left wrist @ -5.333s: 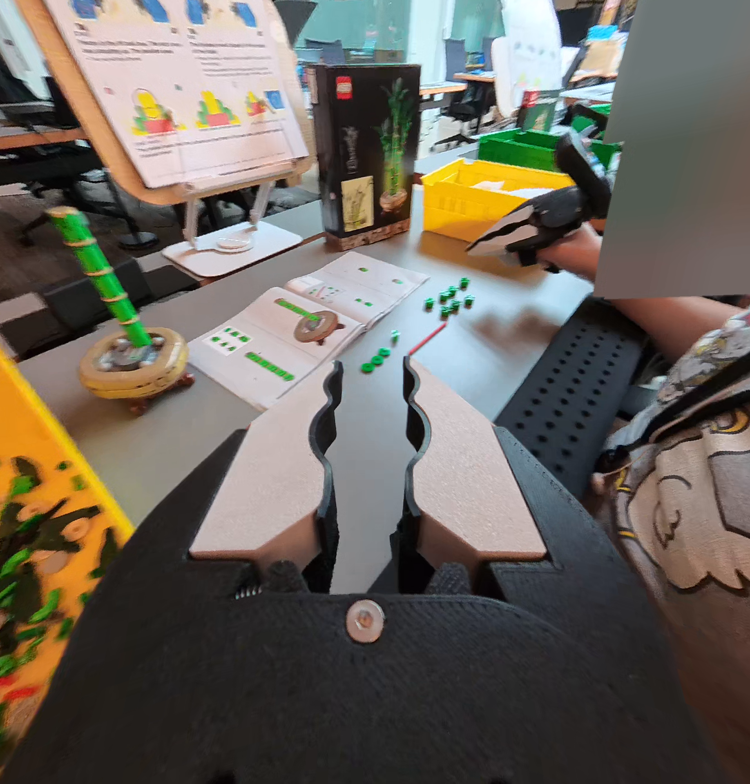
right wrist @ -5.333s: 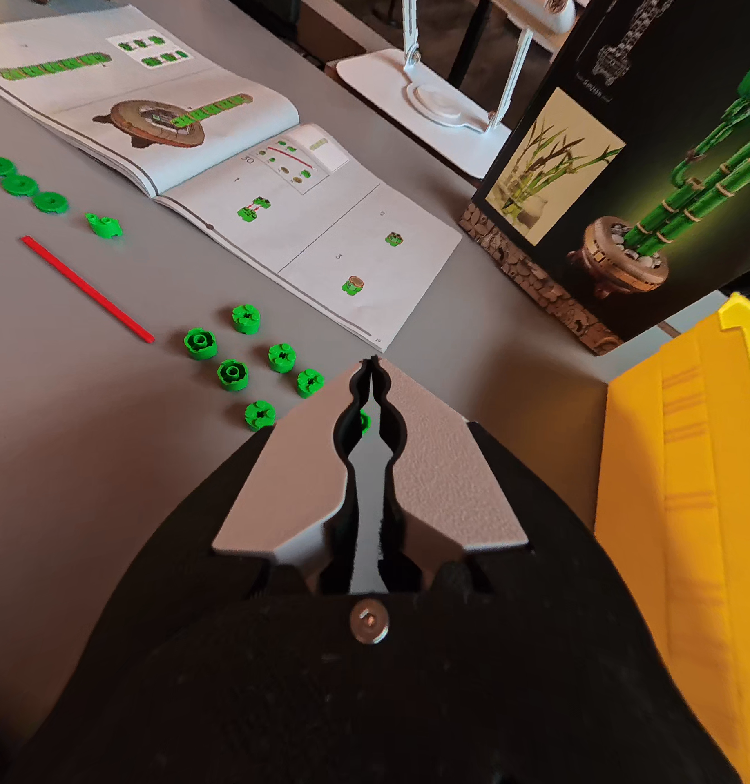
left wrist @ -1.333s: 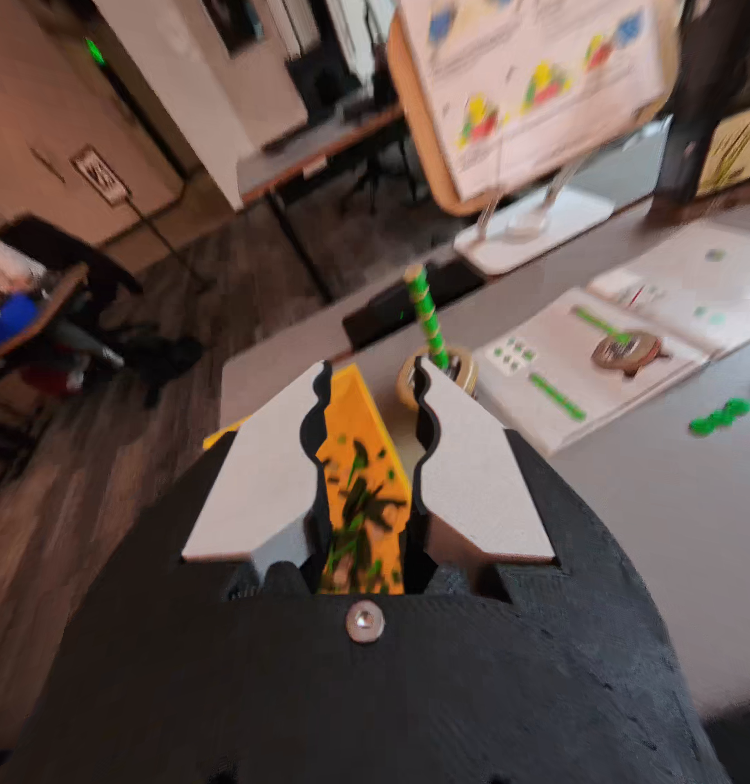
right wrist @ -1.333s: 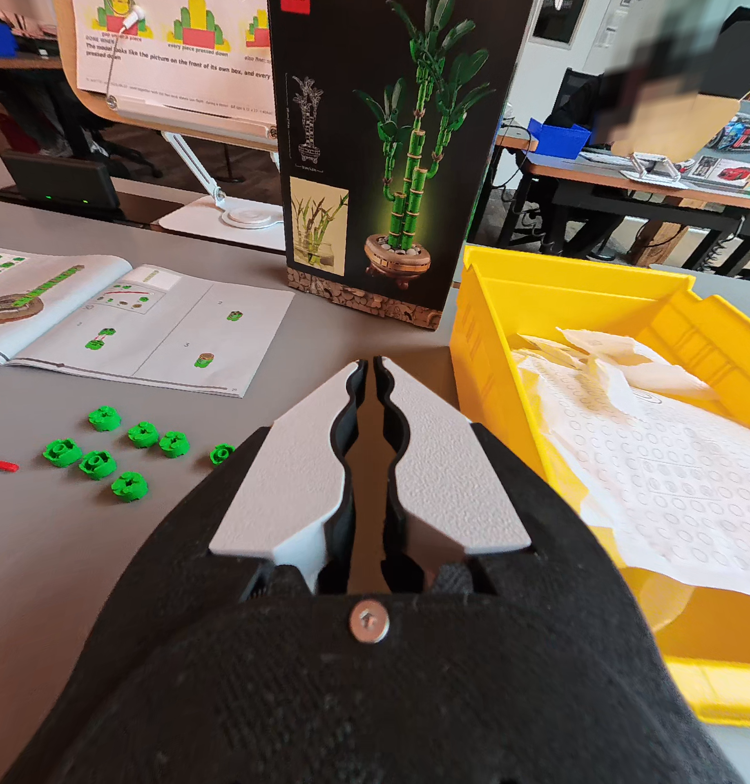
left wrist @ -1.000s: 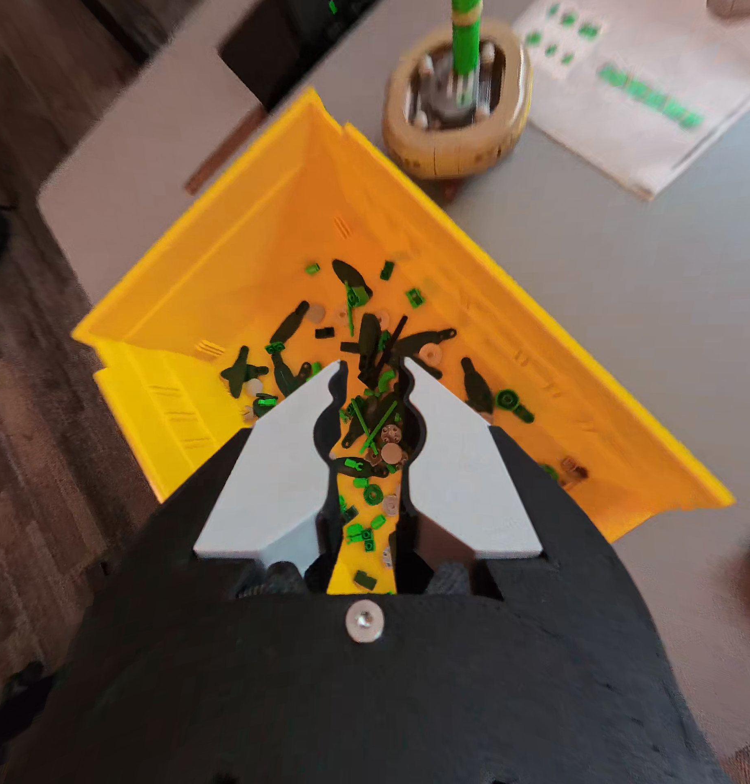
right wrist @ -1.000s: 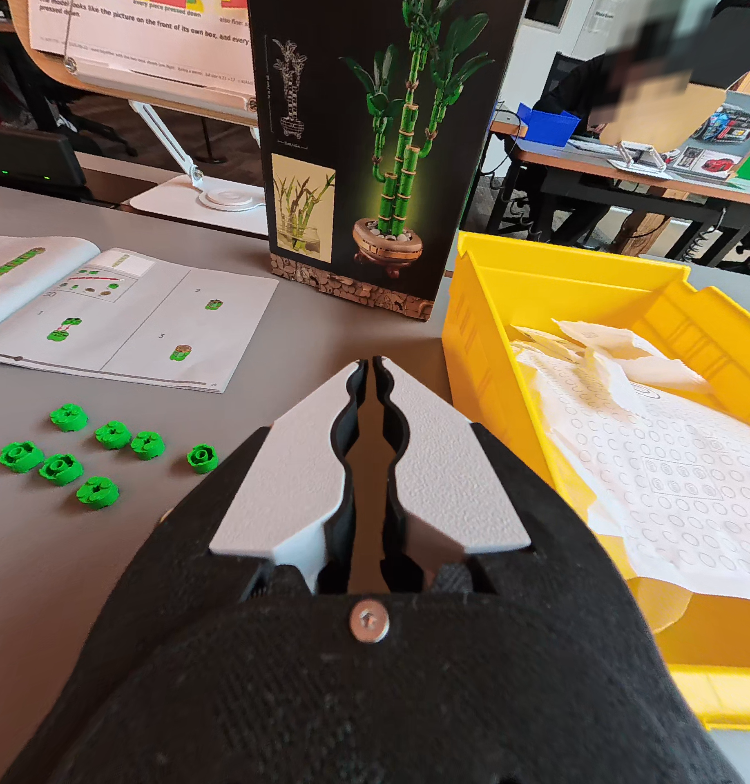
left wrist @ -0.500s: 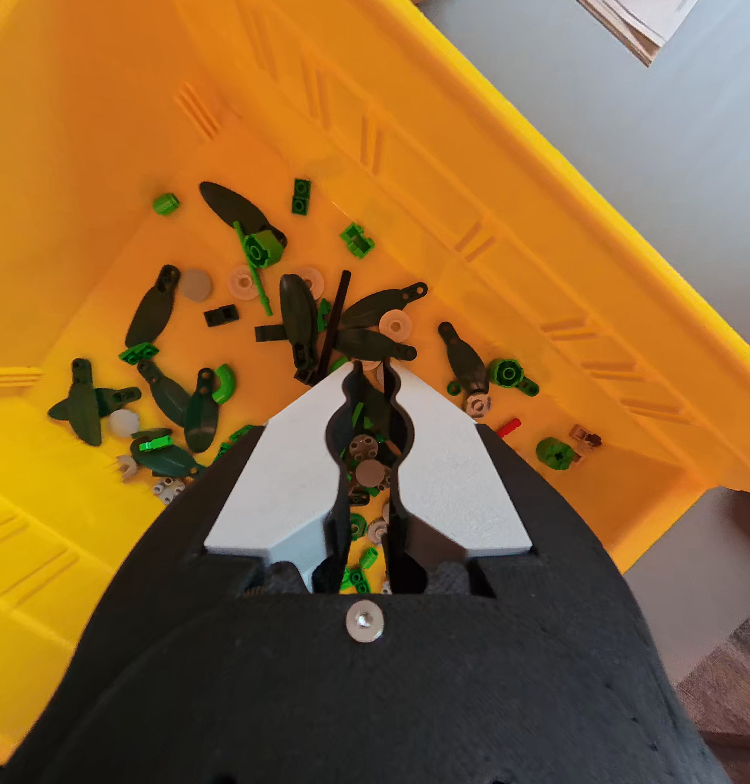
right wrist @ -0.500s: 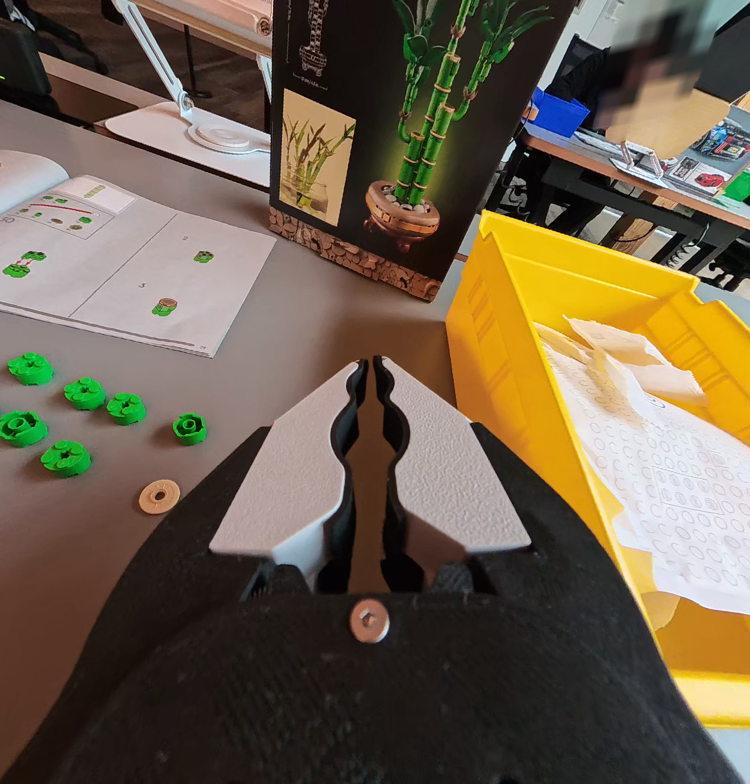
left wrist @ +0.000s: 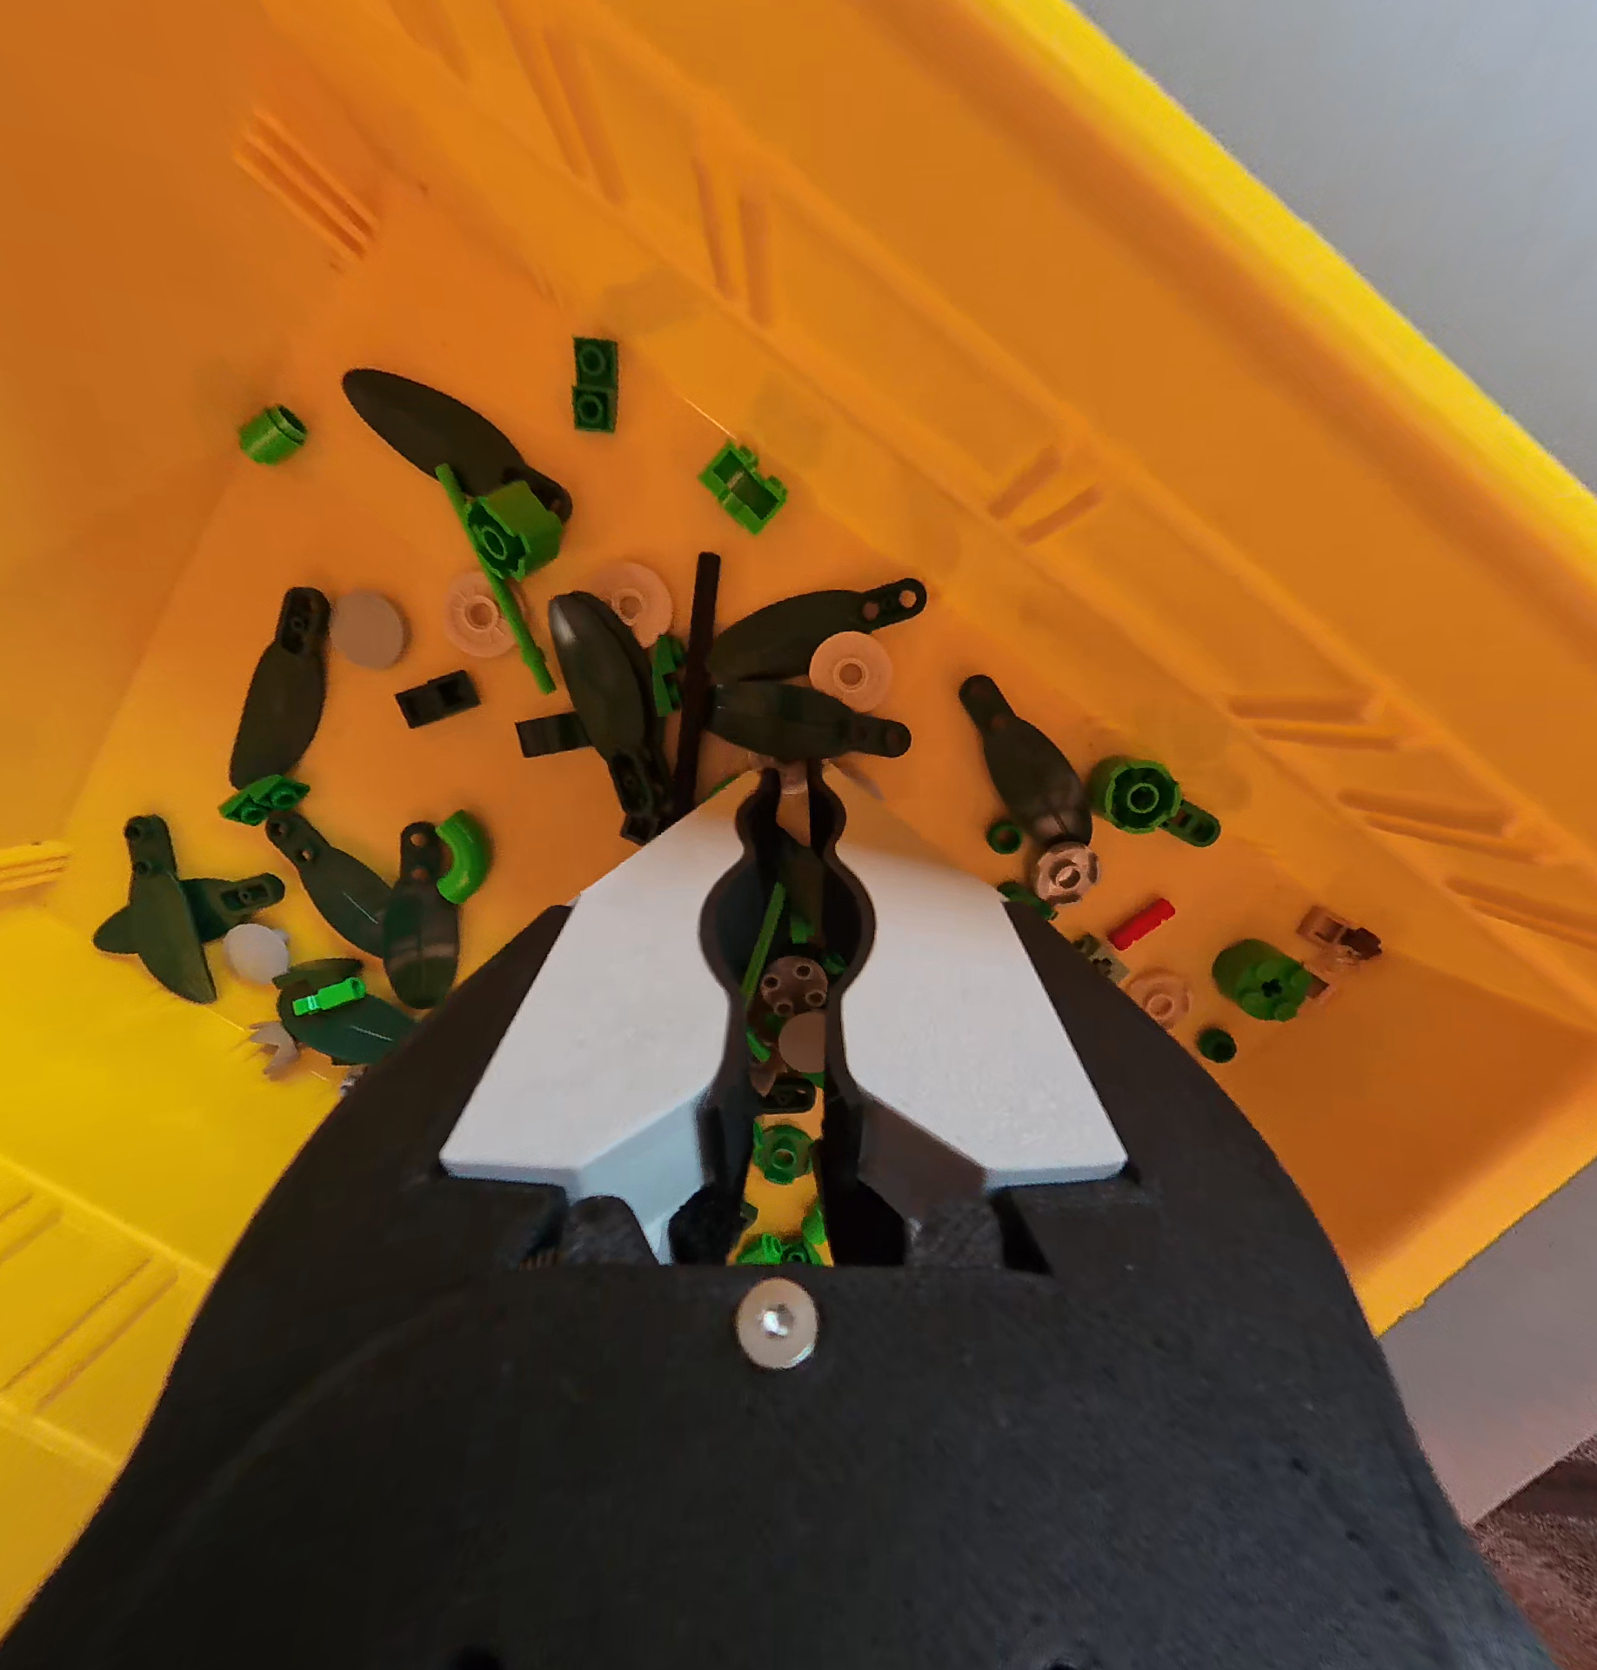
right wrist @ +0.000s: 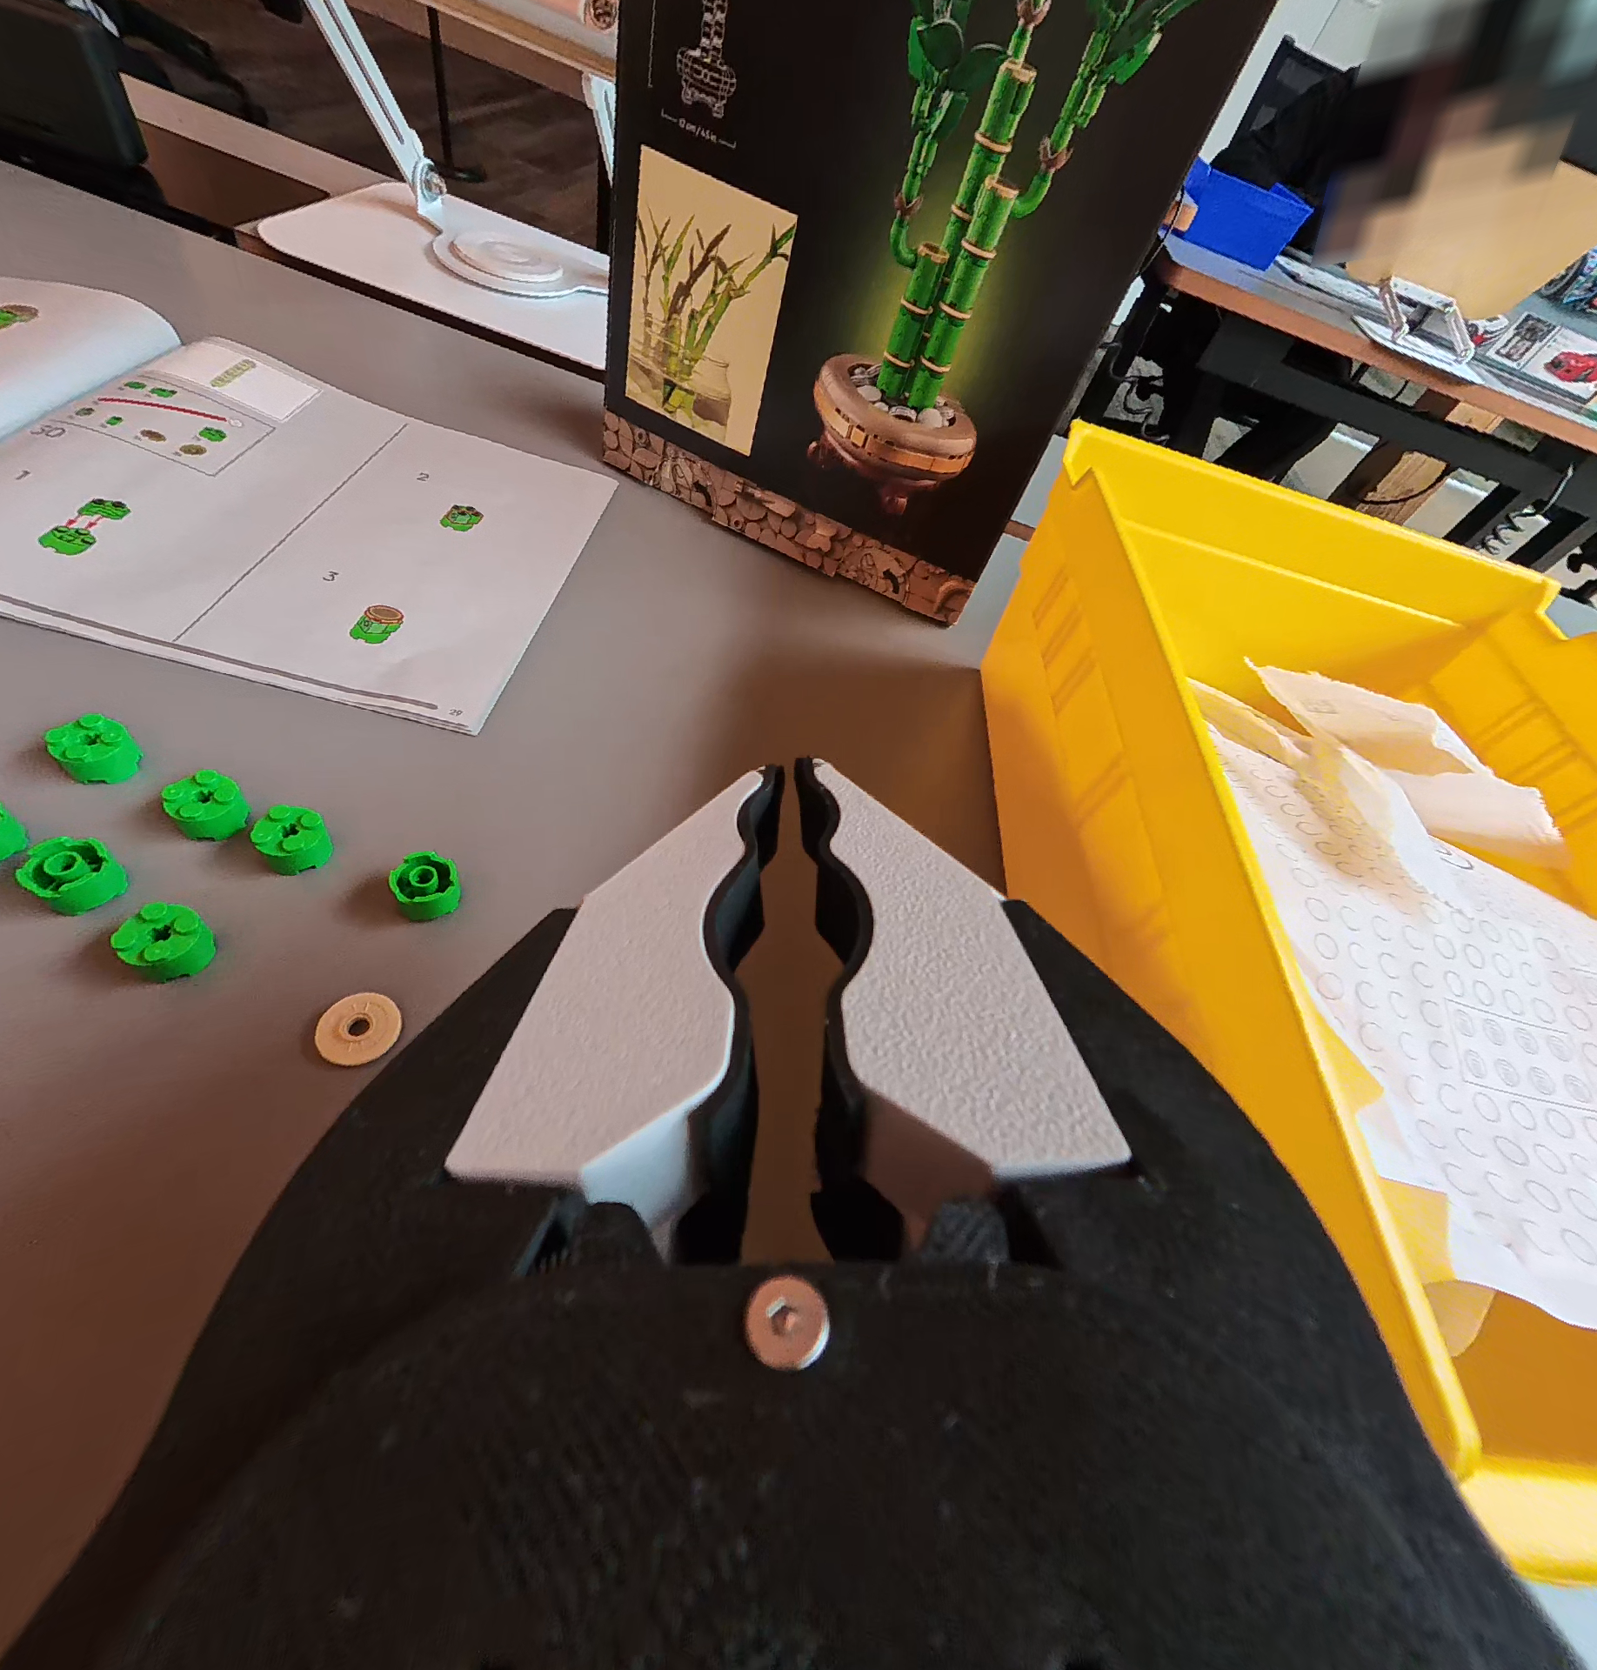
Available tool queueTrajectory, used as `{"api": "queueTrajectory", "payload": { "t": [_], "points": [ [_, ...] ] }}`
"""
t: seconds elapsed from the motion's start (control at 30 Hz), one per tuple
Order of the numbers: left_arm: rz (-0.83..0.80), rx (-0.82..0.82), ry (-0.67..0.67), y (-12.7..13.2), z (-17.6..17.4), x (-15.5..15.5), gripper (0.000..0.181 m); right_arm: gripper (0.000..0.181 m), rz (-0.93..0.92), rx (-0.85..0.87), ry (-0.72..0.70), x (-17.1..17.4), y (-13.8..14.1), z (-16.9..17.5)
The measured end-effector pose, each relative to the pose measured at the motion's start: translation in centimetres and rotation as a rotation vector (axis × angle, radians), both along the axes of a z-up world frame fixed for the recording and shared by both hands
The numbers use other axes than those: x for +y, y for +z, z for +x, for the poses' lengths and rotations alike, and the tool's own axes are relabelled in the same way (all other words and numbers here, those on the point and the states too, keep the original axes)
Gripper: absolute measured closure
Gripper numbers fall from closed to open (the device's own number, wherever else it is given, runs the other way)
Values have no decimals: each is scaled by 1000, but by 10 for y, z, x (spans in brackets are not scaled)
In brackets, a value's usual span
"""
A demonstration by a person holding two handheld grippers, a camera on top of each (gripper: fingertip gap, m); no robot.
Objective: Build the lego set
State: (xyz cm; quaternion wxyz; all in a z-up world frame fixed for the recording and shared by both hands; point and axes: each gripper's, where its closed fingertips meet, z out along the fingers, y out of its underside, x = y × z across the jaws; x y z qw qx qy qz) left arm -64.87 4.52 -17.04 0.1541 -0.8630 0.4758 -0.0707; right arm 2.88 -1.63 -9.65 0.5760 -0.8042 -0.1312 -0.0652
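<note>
In the left wrist view my left gripper is down inside a yellow bin of loose Lego pieces: dark green leaves, bright green round bricks and pale round plates. Its fingertips are pinched on a pale round piece in the pile; most of that piece is hidden. In the right wrist view my right gripper is shut and empty, above the grey table. Several green round bricks and a tan ring lie to its left.
An open instruction booklet lies at the back left. The black set box stands behind it. A second yellow bin with crumpled paper bags sits close on the right. A white stand base is farther back. Some 70 centimetres of space lies between my two pairs of fingers.
My left gripper swung from the table over the yellow bin, dropped into the pile and closed from open to pinched. My right gripper stayed shut and tilted down toward the table.
</note>
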Motion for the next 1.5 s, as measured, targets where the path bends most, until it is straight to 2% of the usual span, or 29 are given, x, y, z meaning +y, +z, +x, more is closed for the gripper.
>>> {"api": "queueTrajectory", "payload": {
  "t": [0.17, 0.4, 0.6, 0.9, 1.13, 1.23, 1.3, 1.5],
  "points": [
    [15, 40, -30, -1, 3, 1, 174, 178, -10, 4, 16, 0, -2, -3],
    [-7, 8, -23, 0, 7, -1, 171, 178, -28, -7, 34, 0, -6, -7],
    [27, 24, -69, -1, 6, -2, 169, 178, -42, -5, 52, 0, -9, -11],
    [28, 72, -81, -3, -6, -5, 181, 178, -56, -22, 67, 1, -12, -15],
    [58, -46, -70, 5, 2, -5, 164, 178, -67, -24, 83, 1, -14, -18],
    [35, -82, -44, 7, 8, -5, 153, 178, -71, -26, 85, 1, -15, -18],
    [16, -129, -32, 10, 15, -7, 152, 178, -75, -25, 86, 1, -16, -18],
    [-52, -129, 101, 3, 18, -9, 148, 177, -85, -29, 88, 1, -18, -18]
  ]
}}
